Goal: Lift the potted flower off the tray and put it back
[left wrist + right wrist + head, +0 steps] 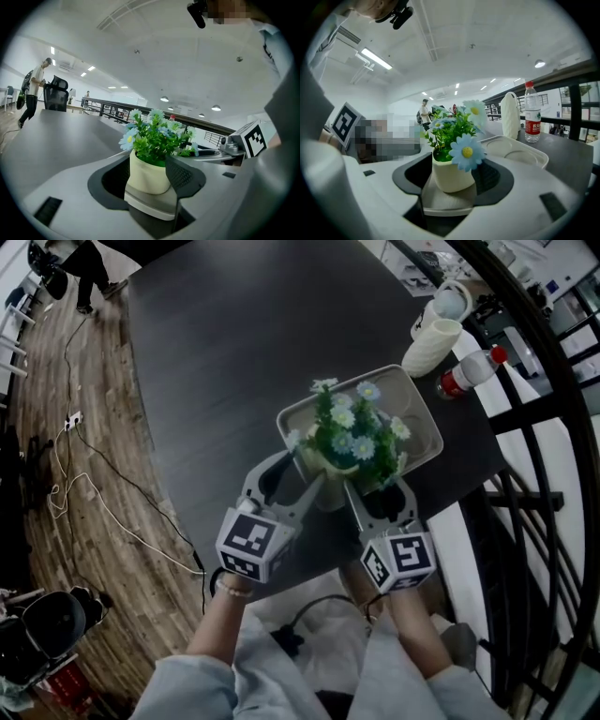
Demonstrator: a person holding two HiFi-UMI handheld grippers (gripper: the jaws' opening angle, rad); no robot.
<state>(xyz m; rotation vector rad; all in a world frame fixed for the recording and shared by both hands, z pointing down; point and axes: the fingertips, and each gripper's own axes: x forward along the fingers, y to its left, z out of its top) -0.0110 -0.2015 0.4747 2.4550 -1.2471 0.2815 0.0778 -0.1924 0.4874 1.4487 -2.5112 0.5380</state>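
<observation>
The potted flower (349, 439), a cream pot of blue and white daisies, stands at the near corner of the pale tray (412, 395) on the dark table. My left gripper (292, 476) and right gripper (380, 489) flank it from the near side, both open. In the left gripper view the pot (149, 173) sits on the tray (149, 207) between the spread jaws, with a gap at the left pad. In the right gripper view the pot (451, 174) likewise stands between open jaws, untouched, and the tray (520, 152) stretches off to the right.
A white ribbed vase (431, 343), a red-capped water bottle (467, 372) and a jug (448, 301) stand beyond the tray by the table's right edge. A black railing (534, 474) runs along the right. Wooden floor with a cable (94, 493) lies left.
</observation>
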